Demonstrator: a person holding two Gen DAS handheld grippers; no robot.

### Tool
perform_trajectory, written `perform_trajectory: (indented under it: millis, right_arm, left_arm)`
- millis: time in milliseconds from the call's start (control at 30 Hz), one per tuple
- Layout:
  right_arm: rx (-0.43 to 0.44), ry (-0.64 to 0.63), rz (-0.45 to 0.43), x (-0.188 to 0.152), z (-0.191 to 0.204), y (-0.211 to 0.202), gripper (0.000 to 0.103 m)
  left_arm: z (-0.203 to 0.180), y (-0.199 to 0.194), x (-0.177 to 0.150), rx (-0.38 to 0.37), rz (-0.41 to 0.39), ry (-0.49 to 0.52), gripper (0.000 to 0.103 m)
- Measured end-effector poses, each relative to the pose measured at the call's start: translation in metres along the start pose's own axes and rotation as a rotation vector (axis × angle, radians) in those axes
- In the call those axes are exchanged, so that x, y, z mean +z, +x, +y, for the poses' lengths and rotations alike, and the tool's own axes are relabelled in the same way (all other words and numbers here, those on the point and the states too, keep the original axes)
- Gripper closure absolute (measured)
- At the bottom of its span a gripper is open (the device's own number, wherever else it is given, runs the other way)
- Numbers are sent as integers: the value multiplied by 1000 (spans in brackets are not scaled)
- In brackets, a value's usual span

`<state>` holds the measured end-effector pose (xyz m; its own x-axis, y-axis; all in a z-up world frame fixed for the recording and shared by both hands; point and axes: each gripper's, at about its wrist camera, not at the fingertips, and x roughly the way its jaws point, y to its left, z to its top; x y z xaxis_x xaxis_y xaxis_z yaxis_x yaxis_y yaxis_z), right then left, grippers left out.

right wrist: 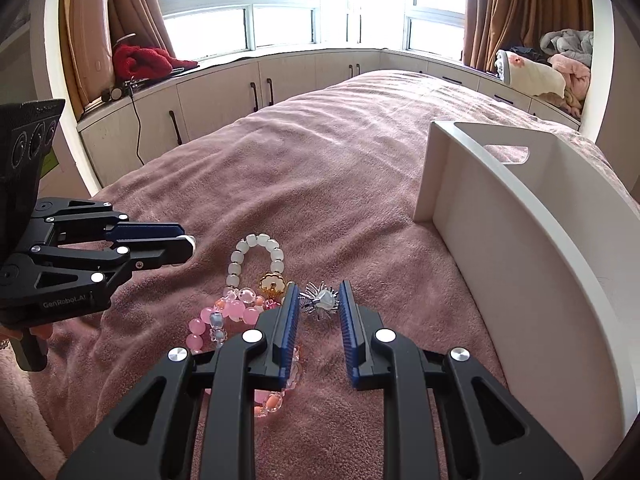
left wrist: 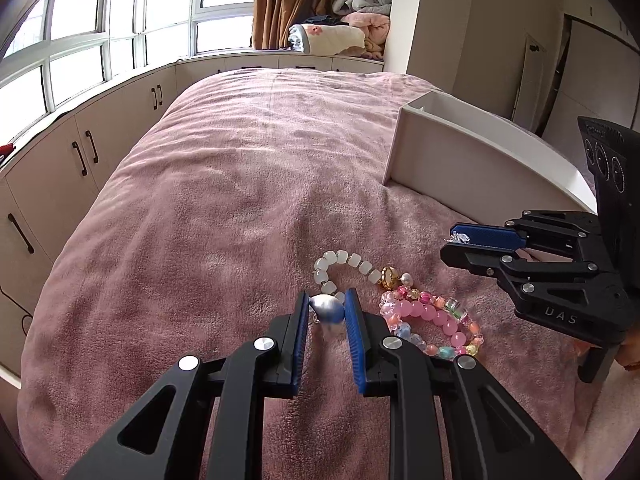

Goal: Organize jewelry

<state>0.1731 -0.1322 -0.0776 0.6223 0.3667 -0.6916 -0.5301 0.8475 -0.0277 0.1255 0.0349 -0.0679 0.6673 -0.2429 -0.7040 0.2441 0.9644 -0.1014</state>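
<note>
Both claws loaded up, drop-off into the box looks next

Left claw (left wrist: 327, 314) pinches a silvery pearl-like piece, right claw (right wrist: 319, 305) clamps a spiky silver brooch (right wrist: 320, 302), both just above the bead bracelets (left wrist: 430, 322) on the pink bed (left wrist: 224, 184). Next I'd guess: carry them over the white organizer box (right wrist: 520, 240) wall and let go.

Right gripper (right wrist: 319, 300) clamps silver spiky brooch (right wrist: 320, 301); bead bracelets (right wrist: 240, 304) left, white tray (right wrist: 520, 240) right.
</note>
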Motion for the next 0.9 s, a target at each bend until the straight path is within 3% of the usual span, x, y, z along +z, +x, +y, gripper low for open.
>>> perform_trajectory:
  millis: [567,900]
  right_arm:
    - [7,41,-238,13,-4,-93,82]
    - [42,79,-404,19,-12,-145,82]
  left_arm:
    - [6,-58,7,109,-92,-39,80]
    - [-22,-89,41,139,-144,33,80]
